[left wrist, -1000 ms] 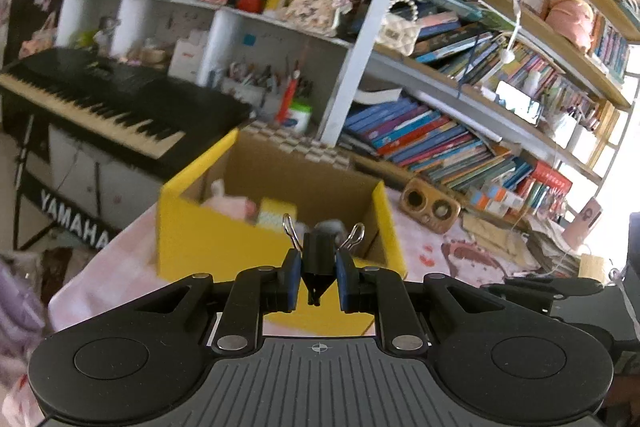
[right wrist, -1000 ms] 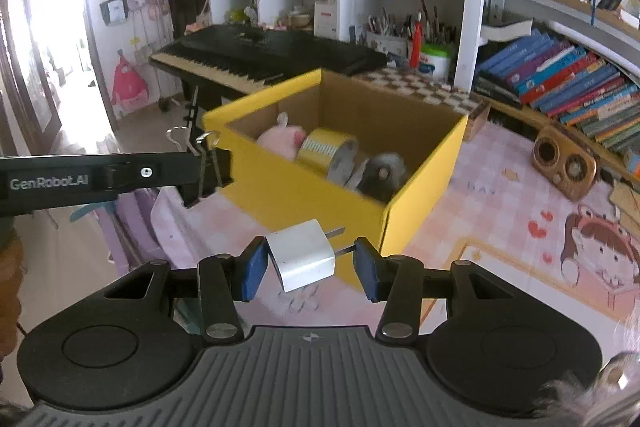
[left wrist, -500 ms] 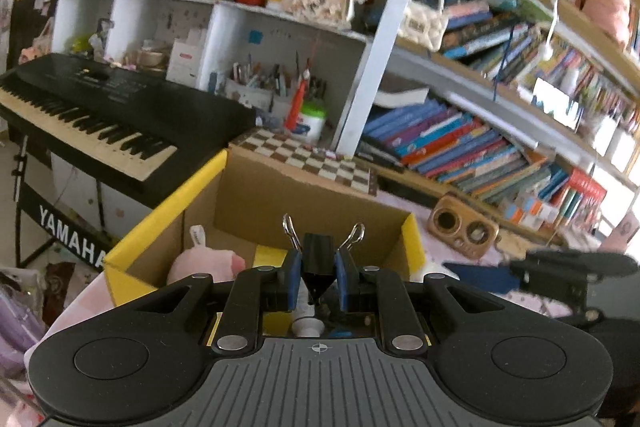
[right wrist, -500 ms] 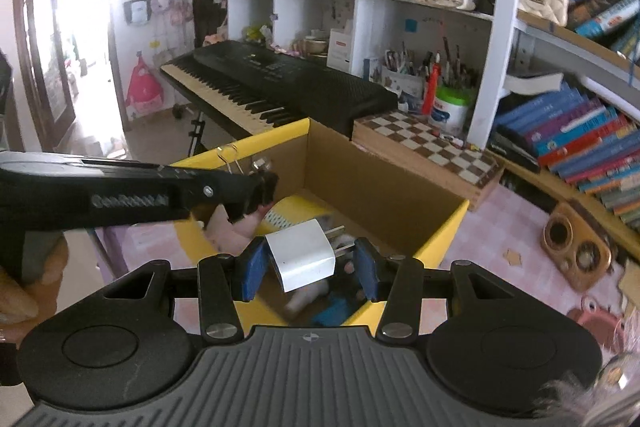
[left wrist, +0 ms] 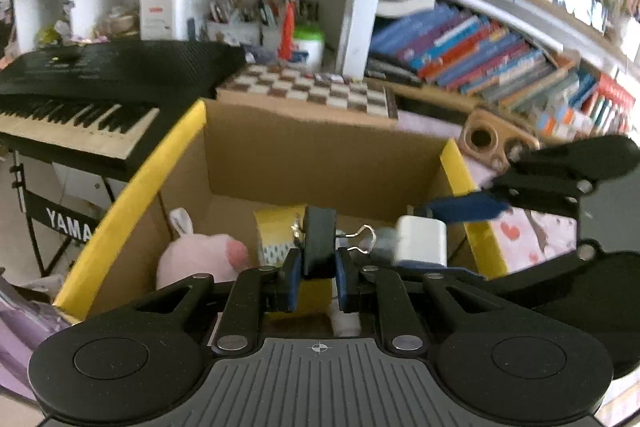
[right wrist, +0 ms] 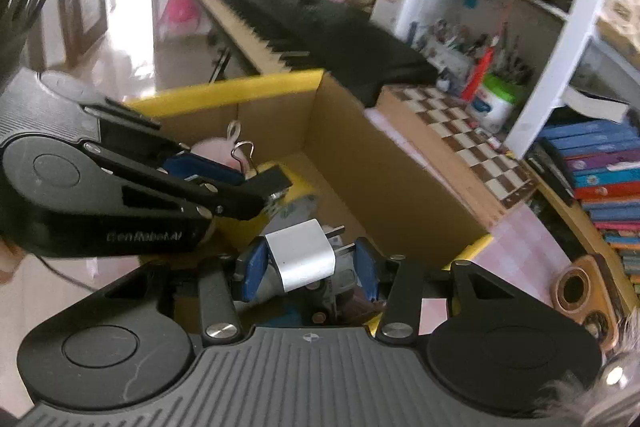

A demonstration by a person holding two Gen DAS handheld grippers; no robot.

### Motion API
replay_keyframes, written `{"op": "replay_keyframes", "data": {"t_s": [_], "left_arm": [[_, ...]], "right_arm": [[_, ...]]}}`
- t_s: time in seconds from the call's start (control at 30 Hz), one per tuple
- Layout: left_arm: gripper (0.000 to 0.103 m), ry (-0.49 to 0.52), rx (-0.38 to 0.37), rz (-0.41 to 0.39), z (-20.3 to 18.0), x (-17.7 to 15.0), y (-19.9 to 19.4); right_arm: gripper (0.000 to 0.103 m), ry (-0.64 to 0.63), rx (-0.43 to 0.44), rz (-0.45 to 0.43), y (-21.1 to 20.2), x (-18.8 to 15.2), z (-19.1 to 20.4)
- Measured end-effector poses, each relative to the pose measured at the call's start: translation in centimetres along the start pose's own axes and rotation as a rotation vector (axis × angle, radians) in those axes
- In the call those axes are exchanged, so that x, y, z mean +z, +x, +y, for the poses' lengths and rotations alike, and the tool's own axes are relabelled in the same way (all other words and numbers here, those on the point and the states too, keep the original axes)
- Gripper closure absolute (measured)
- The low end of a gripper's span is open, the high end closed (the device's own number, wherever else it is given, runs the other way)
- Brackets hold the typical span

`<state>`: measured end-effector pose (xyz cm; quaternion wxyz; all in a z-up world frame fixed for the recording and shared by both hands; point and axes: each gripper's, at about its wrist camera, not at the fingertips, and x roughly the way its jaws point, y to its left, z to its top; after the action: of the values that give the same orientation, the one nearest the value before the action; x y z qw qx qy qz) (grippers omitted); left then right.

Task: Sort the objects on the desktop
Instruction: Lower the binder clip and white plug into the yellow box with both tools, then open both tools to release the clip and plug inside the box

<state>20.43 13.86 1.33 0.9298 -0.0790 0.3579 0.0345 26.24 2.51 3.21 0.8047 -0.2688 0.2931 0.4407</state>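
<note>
Left wrist view: the left tool [left wrist: 318, 277] is over the open yellow box [left wrist: 132, 183], its blue pads [left wrist: 291, 281] standing slightly apart on either side of a black binder clip [left wrist: 319, 241]. The clip sits upright between the pads with its wire handles pointing to the right. The frame is blurred, so I cannot tell whether the pads touch the clip or have just let go.

Inside the box, by its left wall, lies a pink plush toy [left wrist: 200, 259]; next to it, toward the middle, is a yellow tape roll [left wrist: 276, 233]. The right tool [left wrist: 460, 209] reaches in over the box's right wall with a white charger plug [left wrist: 420, 241] at its tip.

Right wrist view: the right tool [right wrist: 306, 267] has its fingers spread wide. The white charger plug [right wrist: 301, 254] sits tilted between them, its metal prongs pointing toward the right finger; its left side is against the left pad [right wrist: 252, 273], while a gap shows on the right side. The left tool [right wrist: 256, 179] enters from the left, over the box's near-left corner.

The yellow box [right wrist: 224, 89] stands on a bench with a pink checked cloth [right wrist: 532, 247]. Beyond its far wall lies a chessboard [right wrist: 464, 131], and beyond its left wall a black keyboard [right wrist: 304, 23]. A wooden speaker [right wrist: 580, 291] is on the cloth to the right.
</note>
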Motion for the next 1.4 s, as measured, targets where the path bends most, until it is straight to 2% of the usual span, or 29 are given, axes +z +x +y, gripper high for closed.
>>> {"op": "replay_keyframes", "data": {"t_s": [0.3,0.4,0.63,0.8,0.87,0.93,1.07,1.27,1.37,1.4], "left_arm": [[0.088,0.025,0.009,0.107,-0.2,-0.9,2.4],[0.088,0.053,0.023,0.109,-0.6,-1.0,2.6],[0.087,0.047,0.04,0.104,-0.7,-1.0,2.9],[0.085,0.039,0.055,0.063,-1.0,-1.1,2.2],[0.084,0.044,0.056,0.035,-1.3,-1.0,1.6],[0.073,0.054,0.056,0.003,-1.5,-0.9,0.8],[0.072,0.049,0.02,-0.063,-1.8,-0.6,-1.1],[0.071,0.059,0.015,-0.165,-2.4,-0.5,-4.3],[0.059,0.039,0.014,-0.213,-2.3,-0.8,-5.9],[0.051,0.032,0.015,-0.224,-2.2,-1.0,-6.4]], "right_arm": [[0.058,-0.145,0.066,0.112,3.8,-0.5,0.5],[0.058,-0.174,0.09,0.145,4.8,-0.6,0.3],[0.058,-0.283,0.09,0.151,5.5,-0.6,1.0],[0.058,-0.276,0.071,0.134,5.5,-0.7,0.9],[0.054,-0.243,0.057,0.125,5.2,-0.9,0.7],[0.05,-0.207,0.045,0.112,4.8,-1.1,0.4],[0.045,-0.151,0.017,0.063,3.0,-1.3,0.0],[0.044,-0.061,-0.034,-0.018,-0.5,-1.5,0.1],[0.044,-0.01,-0.064,-0.057,-2.5,-1.8,0.2],[0.044,0.007,-0.076,-0.071,-3.1,-1.9,0.4]]}}
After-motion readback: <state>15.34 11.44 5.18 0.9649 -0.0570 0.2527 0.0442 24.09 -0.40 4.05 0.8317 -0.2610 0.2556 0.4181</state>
